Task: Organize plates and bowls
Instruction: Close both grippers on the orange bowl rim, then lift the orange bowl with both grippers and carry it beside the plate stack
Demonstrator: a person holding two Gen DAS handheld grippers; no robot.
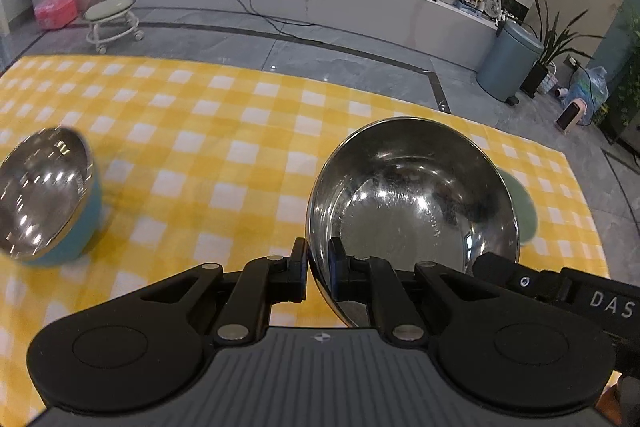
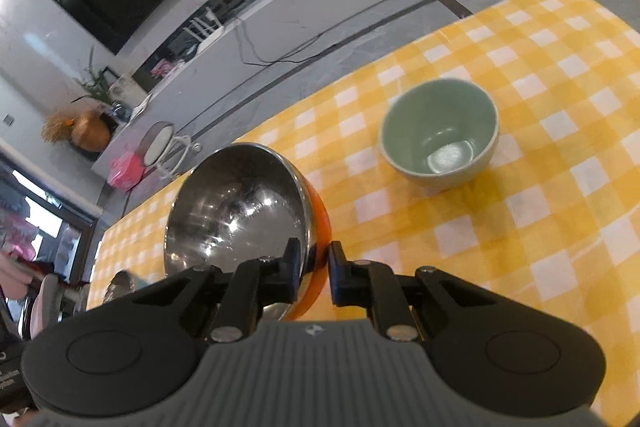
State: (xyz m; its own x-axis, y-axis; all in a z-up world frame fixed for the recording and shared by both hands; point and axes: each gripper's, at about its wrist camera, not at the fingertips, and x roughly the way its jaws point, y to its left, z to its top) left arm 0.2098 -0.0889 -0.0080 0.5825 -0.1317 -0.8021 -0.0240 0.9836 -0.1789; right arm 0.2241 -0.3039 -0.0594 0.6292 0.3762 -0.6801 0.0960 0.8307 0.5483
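We see a yellow-and-white checked tablecloth (image 1: pixel 240 131) spread under everything. Our left gripper (image 1: pixel 318 259) has its fingers closed on the near rim of a steel bowl (image 1: pixel 412 195), held tilted above the cloth; the bowl hides most of a pale green ceramic bowl (image 2: pixel 440 131) standing upright on the cloth. Our right gripper (image 2: pixel 314 267) pinches the rim of a steel-lined orange bowl (image 2: pixel 240 211), one finger inside, one outside. A steel-lined blue bowl (image 1: pixel 44 195) sits tilted at the left, blurred.
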